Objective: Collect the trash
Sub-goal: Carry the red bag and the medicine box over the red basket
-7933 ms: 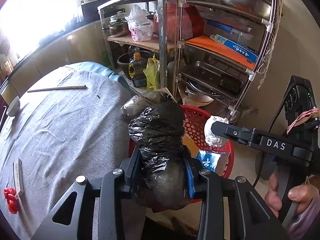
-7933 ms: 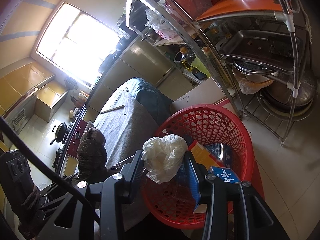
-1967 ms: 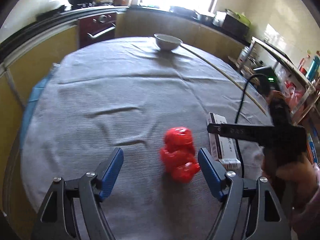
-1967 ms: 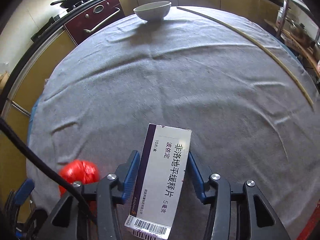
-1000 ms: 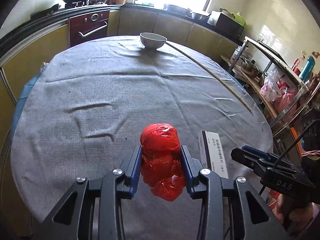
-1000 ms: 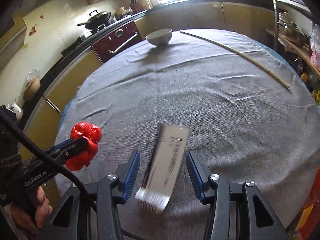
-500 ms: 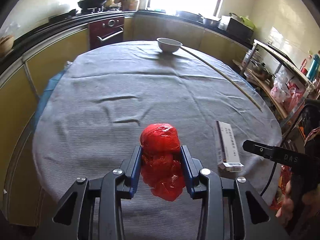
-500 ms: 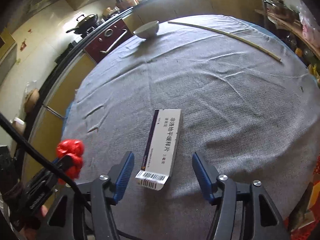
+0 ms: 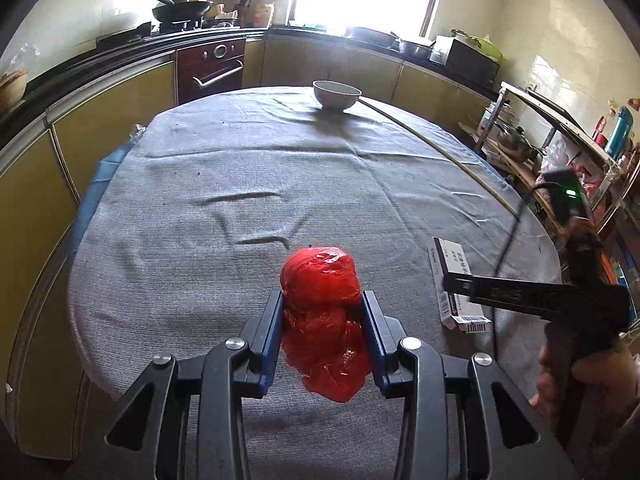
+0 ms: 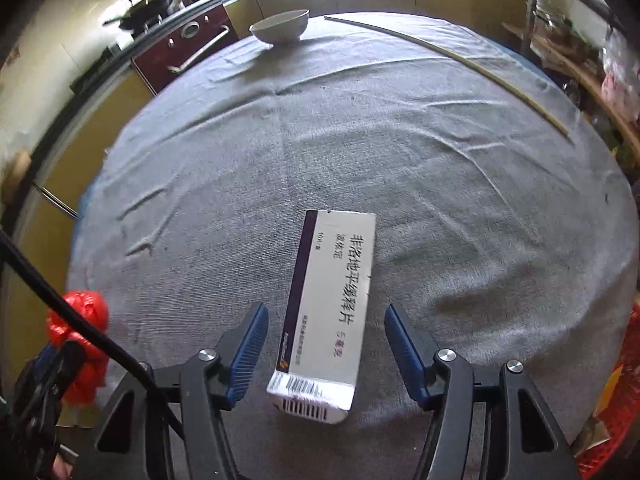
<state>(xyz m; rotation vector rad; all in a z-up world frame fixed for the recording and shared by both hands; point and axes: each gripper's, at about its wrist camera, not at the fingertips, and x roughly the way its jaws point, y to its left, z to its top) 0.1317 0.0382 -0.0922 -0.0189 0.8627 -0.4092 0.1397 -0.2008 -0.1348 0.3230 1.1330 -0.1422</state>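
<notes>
My left gripper (image 9: 322, 312) is shut on a crumpled red plastic bag (image 9: 320, 280) and holds it above the near edge of the round grey-clothed table (image 9: 240, 168). The bag also shows at the left of the right wrist view (image 10: 78, 316). A white medicine box (image 10: 332, 300) lies flat on the cloth. My right gripper (image 10: 324, 332) is open, its blue-padded fingers on either side of the box's near end without touching it. The box shows in the left wrist view (image 9: 454, 280), partly behind the right gripper's finger.
A white bowl (image 9: 336, 94) stands at the table's far side and a long thin stick (image 10: 448, 54) lies along the right. A metal shelf rack (image 9: 560, 152) stands right of the table. A red basket edge (image 10: 616, 420) shows at lower right. Kitchen counters ring the room.
My right gripper has let go of the box, opened wider and dropped close over it as it lies on the cloth. My left gripper closed on the red bag and lifted it.
</notes>
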